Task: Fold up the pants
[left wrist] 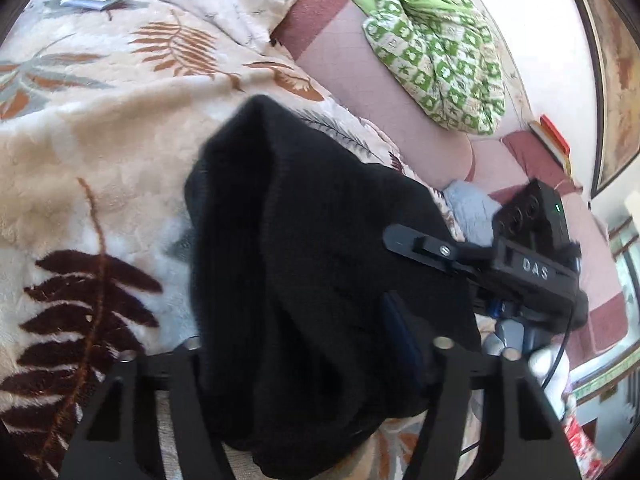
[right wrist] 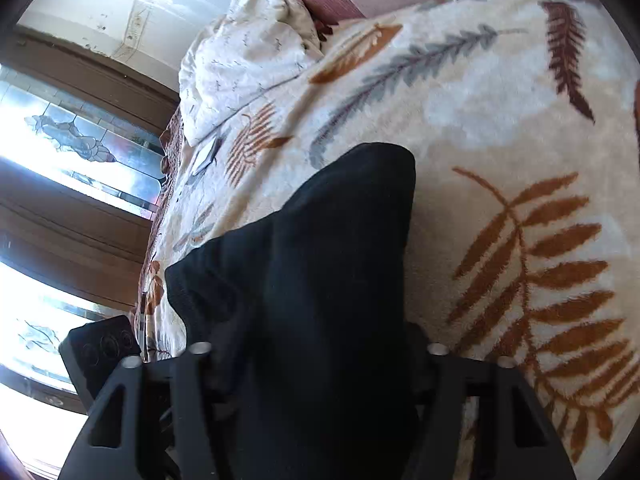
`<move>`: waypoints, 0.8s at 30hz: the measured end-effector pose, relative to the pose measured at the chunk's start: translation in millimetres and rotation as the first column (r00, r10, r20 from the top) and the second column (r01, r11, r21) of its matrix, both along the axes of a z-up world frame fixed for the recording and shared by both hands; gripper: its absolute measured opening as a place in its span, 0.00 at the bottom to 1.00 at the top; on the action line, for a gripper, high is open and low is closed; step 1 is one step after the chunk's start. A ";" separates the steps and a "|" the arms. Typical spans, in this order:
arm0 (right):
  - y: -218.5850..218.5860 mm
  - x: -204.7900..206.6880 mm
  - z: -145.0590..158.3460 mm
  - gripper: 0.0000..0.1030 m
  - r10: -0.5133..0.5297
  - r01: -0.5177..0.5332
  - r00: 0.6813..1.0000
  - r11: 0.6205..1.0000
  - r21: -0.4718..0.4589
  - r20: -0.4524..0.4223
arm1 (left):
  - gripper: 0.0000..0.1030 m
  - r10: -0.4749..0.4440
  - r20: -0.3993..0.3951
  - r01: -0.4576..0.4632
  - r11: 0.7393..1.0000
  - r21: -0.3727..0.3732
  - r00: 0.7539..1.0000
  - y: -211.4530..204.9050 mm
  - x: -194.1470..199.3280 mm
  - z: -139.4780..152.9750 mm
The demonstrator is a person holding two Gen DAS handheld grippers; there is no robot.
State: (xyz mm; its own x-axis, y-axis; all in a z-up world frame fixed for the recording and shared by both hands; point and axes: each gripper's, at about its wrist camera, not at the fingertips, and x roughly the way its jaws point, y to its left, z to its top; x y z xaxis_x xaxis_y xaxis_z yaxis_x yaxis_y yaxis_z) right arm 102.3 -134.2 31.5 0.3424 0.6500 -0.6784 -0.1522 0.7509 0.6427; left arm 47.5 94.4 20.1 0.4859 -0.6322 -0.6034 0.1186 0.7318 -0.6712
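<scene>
The black pants (left wrist: pixel 304 264) hang bunched over a cream fleece blanket with leaf prints (left wrist: pixel 100 140). My left gripper (left wrist: pixel 316 364) is shut on the pants, the cloth filling the space between its fingers. In the left wrist view the right gripper (left wrist: pixel 400 240) shows at the right, touching the pants' edge. In the right wrist view the pants (right wrist: pixel 320 288) drape between the fingers of my right gripper (right wrist: pixel 320 364), which is shut on them above the blanket (right wrist: pixel 500 112). The fingertips of both grippers are hidden by cloth.
A pink sofa or bed surface (left wrist: pixel 360 72) holds a green-and-white patterned bundle (left wrist: pixel 440 40). A cream pillow (right wrist: pixel 248 52) lies at the blanket's far end. A small white packet (right wrist: pixel 206 156) rests on the blanket. Windows with wooden frames (right wrist: pixel 72 184) stand at the left.
</scene>
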 end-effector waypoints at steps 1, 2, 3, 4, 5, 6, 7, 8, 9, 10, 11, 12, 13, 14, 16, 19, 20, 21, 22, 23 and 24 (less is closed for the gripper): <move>-2.0 -2.2 4.9 0.40 -0.004 0.004 1.000 1.000 0.008 0.008 | 0.49 0.003 -0.014 -0.003 1.000 -0.017 1.000 1.5 3.3 0.9; -3.8 -5.4 11.5 0.37 -0.008 0.008 1.000 1.000 0.008 0.022 | 0.48 0.005 -0.022 -0.005 1.000 -0.029 1.000 1.9 6.9 3.0; -5.8 -5.9 16.2 0.35 -0.012 0.012 0.999 1.000 0.005 0.035 | 0.48 0.006 -0.024 -0.006 0.999 -0.034 1.000 0.0 11.5 7.2; -7.7 -7.5 21.6 0.35 -0.020 0.020 0.998 1.000 0.002 0.051 | 0.48 0.006 -0.018 -0.007 1.000 -0.028 1.000 -4.5 15.7 11.8; -10.9 -8.7 28.2 0.34 -0.031 0.031 0.997 1.000 0.004 0.072 | 0.48 0.004 -0.008 -0.004 1.000 -0.016 1.000 -9.4 20.0 16.9; -14.1 -8.2 33.2 0.34 -0.042 0.042 0.995 0.999 0.005 0.087 | 0.48 -0.003 0.007 0.003 1.000 0.002 1.000 -17.7 25.7 23.6; -20.6 -7.2 39.0 0.34 -0.062 0.061 0.993 0.998 0.010 0.104 | 0.48 -0.010 0.015 0.009 1.000 0.016 1.000 -24.0 31.5 27.9; -27.4 -4.5 42.3 0.34 -0.080 0.078 0.991 0.997 0.018 0.111 | 0.48 -0.018 0.020 0.018 0.999 0.028 1.000 -31.5 38.1 31.6; -34.1 -1.5 44.1 0.34 -0.095 0.093 0.989 0.995 0.023 0.112 | 0.48 -0.028 0.021 0.027 0.999 0.037 0.999 -39.0 44.1 33.9; -42.4 0.9 44.9 0.34 -0.112 0.110 0.987 0.994 0.026 0.113 | 0.48 -0.038 0.016 0.037 0.998 0.048 0.999 -47.4 50.2 34.7; -51.9 3.8 43.4 0.34 -0.129 0.127 0.986 0.992 0.024 0.109 | 0.48 -0.047 0.011 0.046 0.997 0.058 0.999 -55.1 54.2 34.1; -58.1 5.8 41.9 0.34 -0.139 0.137 0.985 0.990 0.020 0.105 | 0.48 -0.058 0.004 0.057 0.996 0.074 0.998 -64.8 58.2 31.7; -67.0 6.5 38.9 0.34 -0.151 0.151 0.984 0.988 0.013 0.097 | 0.48 -0.067 -0.005 0.067 0.994 0.089 0.998 -73.0 61.0 29.0; -74.3 7.6 33.9 0.34 -0.165 0.165 0.983 0.986 0.002 0.087 | 0.49 -0.077 -0.018 0.079 0.992 0.103 0.997 -80.6 63.6 24.6; -85.0 7.5 22.7 0.37 -0.180 0.182 0.981 0.983 -0.033 0.068 | 0.52 -0.093 -0.060 0.100 0.986 0.132 0.994 -92.3 65.5 12.0; -98.5 5.4 5.9 0.49 -0.215 0.222 0.975 0.965 -0.140 0.059 | 0.66 -0.100 -0.090 0.112 0.983 0.143 0.991 -91.4 65.2 5.5; -103.5 4.0 5.1 0.55 -0.229 0.238 0.971 0.959 -0.152 0.070 | 0.67 -0.103 -0.101 0.115 0.985 0.130 0.990 -87.1 64.8 6.4; -113.2 0.7 6.4 0.59 -0.241 0.252 0.967 0.955 -0.159 0.082 | 0.67 -0.104 -0.112 0.117 0.986 0.116 0.988 -81.2 64.5 9.8; -116.9 -0.8 9.3 0.60 -0.246 0.258 0.965 0.953 -0.157 0.093 | 0.67 -0.103 -0.116 0.117 0.986 0.115 0.988 -74.4 62.9 15.8; -120.6 -3.2 14.8 0.60 -0.249 0.264 0.962 0.952 -0.155 0.109 | 0.67 -0.099 -0.109 0.112 0.985 0.129 0.989 -68.7 60.9 25.0; -123.2 -6.4 21.6 0.60 -0.258 0.278 0.957 0.946 -0.167 0.131 | 0.67 -0.089 -0.088 0.101 0.984 0.148 0.992 -65.1 56.5 34.1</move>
State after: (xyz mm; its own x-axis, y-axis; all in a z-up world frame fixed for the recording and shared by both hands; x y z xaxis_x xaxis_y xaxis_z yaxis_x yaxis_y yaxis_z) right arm 96.0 -257.4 53.2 0.5633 0.3930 -0.7268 0.0112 0.8760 0.4822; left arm 104.0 29.3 54.2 0.3734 -0.5712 -0.7309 0.1423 0.8139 -0.5633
